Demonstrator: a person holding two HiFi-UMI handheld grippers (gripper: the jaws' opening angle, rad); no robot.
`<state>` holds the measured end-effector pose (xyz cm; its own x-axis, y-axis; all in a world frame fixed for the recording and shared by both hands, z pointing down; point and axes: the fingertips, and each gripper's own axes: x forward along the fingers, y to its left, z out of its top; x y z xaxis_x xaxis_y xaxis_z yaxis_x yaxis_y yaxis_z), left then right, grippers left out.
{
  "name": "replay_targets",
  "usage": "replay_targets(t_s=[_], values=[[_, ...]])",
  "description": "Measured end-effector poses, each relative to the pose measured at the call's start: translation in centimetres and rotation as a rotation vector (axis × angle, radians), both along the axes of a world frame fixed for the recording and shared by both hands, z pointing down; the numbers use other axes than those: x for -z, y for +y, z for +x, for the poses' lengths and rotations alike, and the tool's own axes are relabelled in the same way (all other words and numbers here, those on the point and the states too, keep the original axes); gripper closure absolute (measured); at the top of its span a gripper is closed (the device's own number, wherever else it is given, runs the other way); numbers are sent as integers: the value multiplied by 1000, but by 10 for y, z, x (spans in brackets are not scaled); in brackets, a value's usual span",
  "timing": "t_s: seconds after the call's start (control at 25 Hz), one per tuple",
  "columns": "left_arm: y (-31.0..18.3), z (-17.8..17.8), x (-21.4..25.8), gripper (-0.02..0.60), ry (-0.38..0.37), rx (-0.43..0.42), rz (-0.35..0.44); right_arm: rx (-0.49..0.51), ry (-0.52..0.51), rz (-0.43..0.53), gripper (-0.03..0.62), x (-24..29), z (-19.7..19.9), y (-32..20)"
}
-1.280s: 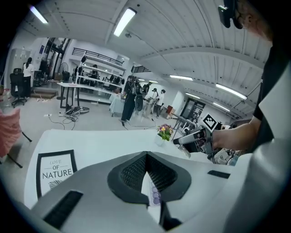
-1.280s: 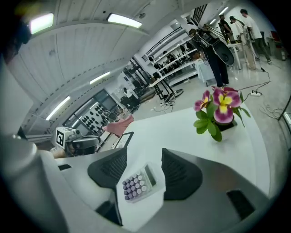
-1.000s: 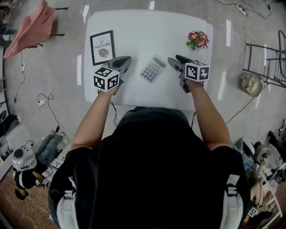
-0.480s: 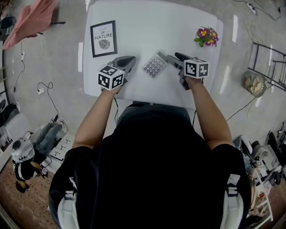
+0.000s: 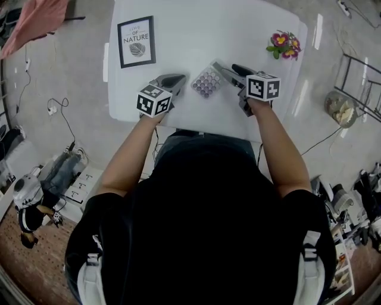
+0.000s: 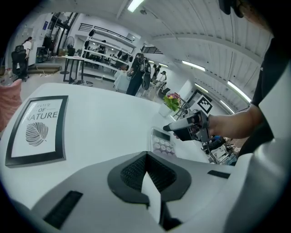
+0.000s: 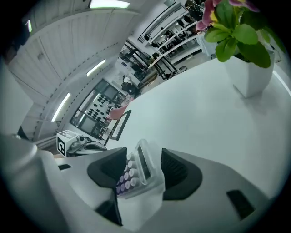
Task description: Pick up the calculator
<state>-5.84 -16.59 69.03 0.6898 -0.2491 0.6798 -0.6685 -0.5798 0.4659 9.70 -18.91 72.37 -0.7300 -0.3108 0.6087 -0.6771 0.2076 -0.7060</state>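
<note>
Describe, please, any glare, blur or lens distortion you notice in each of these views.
Head view: fisheye bends the edges of the table, and light streaks glare on the floor. Left gripper view: the framed print bows, ceiling lights blow out. Right gripper view: the close calculator looks slightly soft; corners vignette black.

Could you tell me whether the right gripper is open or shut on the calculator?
Shut: the right gripper holds the calculator between its pads, both touching it, no gap showing.

I read this as a big open lab hall: strip lights (image 6: 194,66) overhead, desk rows (image 6: 93,57) at 11 o'clock, cables (image 5: 53,108) and gear (image 5: 61,177) on bare floor at 9 o'clock of the table (image 5: 178,36).
</note>
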Motion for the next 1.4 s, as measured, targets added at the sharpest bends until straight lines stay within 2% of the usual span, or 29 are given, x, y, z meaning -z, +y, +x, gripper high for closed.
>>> replay_targets(t_s=[0.4,0.68,0.96,1.2,1.4], values=[[25,-2,-39,565,-38,-20,-91,25,-17,-20,347,-8,-6,1],[35,8,-53,565,-47,-51,-123,36,-33,-45,354,-16,-9,6],[36,8,-55,565,-52,-47,-132,52,-27,-46,382,-16,-10,4],[35,9,-56,565,-53,-41,-139,97,-58,-39,399,-15,-10,4],[34,8,-56,565,-54,-38,-137,133,-44,-29,403,-18,-9,7]])
